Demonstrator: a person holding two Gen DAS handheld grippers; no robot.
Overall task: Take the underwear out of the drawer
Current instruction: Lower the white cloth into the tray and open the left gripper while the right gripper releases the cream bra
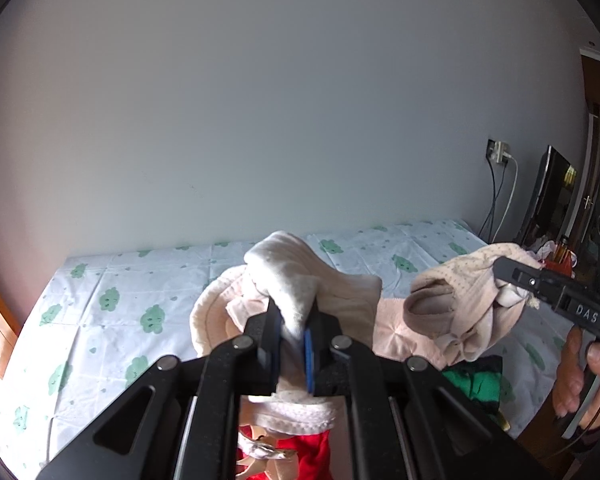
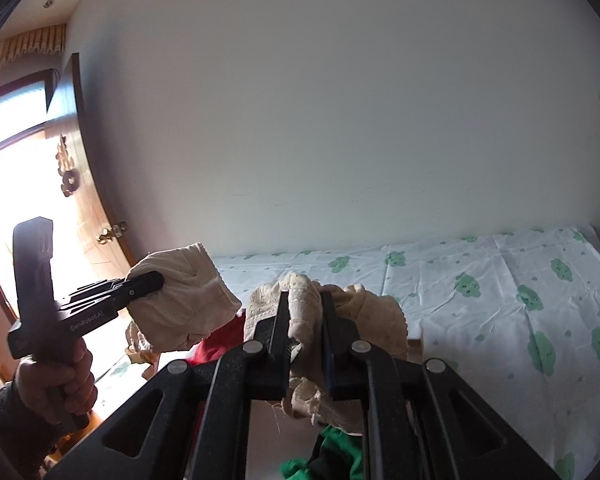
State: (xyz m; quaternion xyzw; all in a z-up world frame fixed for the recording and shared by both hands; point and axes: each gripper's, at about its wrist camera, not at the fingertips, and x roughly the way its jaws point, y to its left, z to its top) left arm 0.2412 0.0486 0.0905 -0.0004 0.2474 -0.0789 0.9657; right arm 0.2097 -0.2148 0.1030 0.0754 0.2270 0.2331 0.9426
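Observation:
My left gripper (image 1: 294,312) is shut on a cream-white piece of underwear (image 1: 296,276) and holds it up above the bed. It also shows in the right wrist view (image 2: 156,280), shut on the same cream cloth (image 2: 188,296). My right gripper (image 2: 305,300) is shut on a beige dotted piece of underwear (image 2: 364,312) held in the air. In the left wrist view the right gripper (image 1: 508,276) grips that beige piece (image 1: 460,300) at the right. Red cloth (image 1: 312,456) and green cloth (image 1: 476,384) lie below. The drawer is hidden.
A bed with a white sheet printed with green clouds (image 1: 112,300) runs along the plain wall. A wooden door (image 2: 88,216) stands at the left. A wall socket with cables (image 1: 500,156) and a dark screen (image 1: 548,196) are at the right.

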